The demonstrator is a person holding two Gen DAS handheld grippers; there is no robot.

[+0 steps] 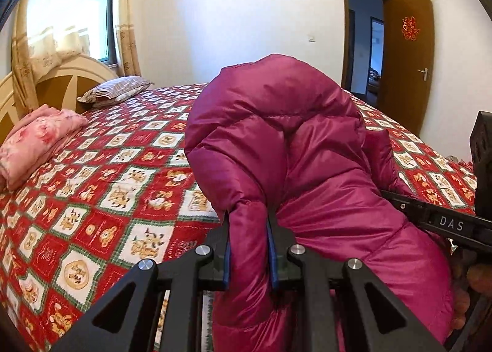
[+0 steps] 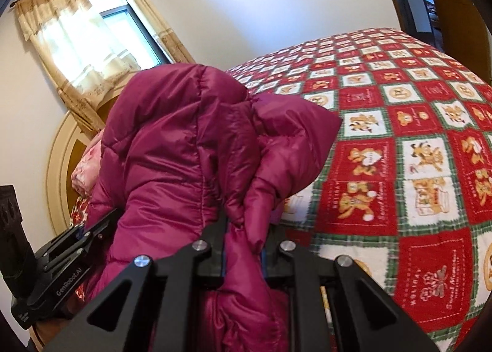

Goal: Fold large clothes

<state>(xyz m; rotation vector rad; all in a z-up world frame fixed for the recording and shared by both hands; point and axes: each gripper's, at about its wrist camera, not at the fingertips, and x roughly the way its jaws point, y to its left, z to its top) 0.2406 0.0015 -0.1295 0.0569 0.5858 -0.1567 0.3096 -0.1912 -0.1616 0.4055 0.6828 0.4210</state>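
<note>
One magenta puffer jacket (image 1: 276, 142) bunched above the patterned bedspread (image 1: 107, 167), pinched by the left gripper (image 1: 249, 229), beside one pillow (image 1: 117, 90) and one pink folded blanket (image 1: 37, 142); from the right wrist, same jacket (image 2: 184, 142) clamped in the right gripper (image 2: 246, 229) over one bedspread (image 2: 399, 152)

Left claw (image 1: 248, 222) and right claw (image 2: 244, 229) both clamped.

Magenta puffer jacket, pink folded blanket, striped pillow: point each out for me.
Magenta puffer jacket (image 1: 307, 152): left wrist view, on its quilted bulk above the gripper.
Pink folded blanket (image 1: 37, 142): left wrist view, on its top fold.
Striped pillow (image 1: 115, 89): left wrist view, on its upper face.
</note>
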